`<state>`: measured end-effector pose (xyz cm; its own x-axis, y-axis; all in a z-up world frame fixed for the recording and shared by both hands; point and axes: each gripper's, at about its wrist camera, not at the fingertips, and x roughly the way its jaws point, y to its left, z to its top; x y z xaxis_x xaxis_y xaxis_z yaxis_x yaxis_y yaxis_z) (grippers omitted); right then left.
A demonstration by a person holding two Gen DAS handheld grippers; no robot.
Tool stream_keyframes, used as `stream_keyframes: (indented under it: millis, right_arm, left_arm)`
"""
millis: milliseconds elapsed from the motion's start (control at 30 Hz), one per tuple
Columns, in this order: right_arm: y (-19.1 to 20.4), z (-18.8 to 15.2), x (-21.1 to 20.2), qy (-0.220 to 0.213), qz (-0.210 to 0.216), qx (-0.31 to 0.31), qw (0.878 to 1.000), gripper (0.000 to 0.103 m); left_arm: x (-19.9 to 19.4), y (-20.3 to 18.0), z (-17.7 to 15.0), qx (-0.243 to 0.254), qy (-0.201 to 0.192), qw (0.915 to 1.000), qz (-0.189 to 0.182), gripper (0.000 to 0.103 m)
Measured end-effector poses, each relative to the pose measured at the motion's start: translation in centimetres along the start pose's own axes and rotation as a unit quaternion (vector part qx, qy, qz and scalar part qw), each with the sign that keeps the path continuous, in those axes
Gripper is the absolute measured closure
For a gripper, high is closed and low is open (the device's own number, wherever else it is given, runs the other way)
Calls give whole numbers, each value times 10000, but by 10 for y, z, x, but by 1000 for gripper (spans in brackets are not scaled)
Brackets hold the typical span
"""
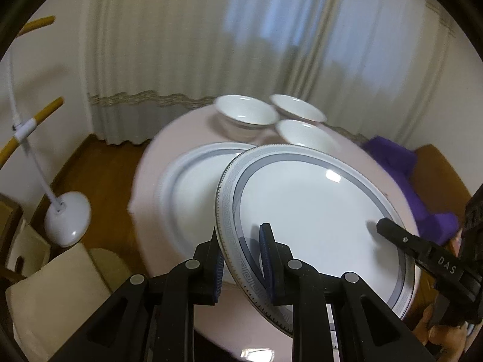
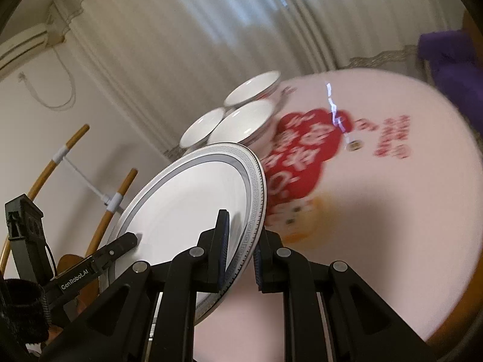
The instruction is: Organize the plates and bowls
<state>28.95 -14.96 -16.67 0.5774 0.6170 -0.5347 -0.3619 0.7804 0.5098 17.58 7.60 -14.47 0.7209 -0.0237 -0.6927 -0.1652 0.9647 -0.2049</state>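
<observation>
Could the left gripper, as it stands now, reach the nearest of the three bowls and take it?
Probably not yet. The left gripper is shut on the lifted plate, which the right gripper also grips. That plate lies between it and the nearest bowl.

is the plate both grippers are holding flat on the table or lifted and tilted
Lifted and tilted. The held plate is gripped at opposite rims by the left gripper and right gripper, slanting above the second plate beneath.
</observation>
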Motion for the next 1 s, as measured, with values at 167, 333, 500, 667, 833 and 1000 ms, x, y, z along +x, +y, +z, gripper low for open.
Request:
stream_keyframes:
  millis: [167,333,500,667,833,1000]
  right_arm:
    - [19,-4,30,198,26,-55,9998,89]
    - [20,-2,40,313,-78,-101,9994,89]
    - [21,-2,41,353,-205,-128,9991,89]
    - [23,-3,45,386,-310,-101,9987,89]
    - [27,-3,49,382,-411,-38,9984,89]
    - [30,-4,54,373,-529,3,9979,89]
  left_arm:
    - [6,21,0,-157,75,9997,147,85]
    - [14,31,2,-220,181,9995,125,85]
    - [29,36,7,-252,274,9993,57,85]
    - [39,37,11,-206,242,9995,84,85]
    - [44,38,13,-199,243,9995,75,85]
    - [47,42,13,-201,221,9995,76,85]
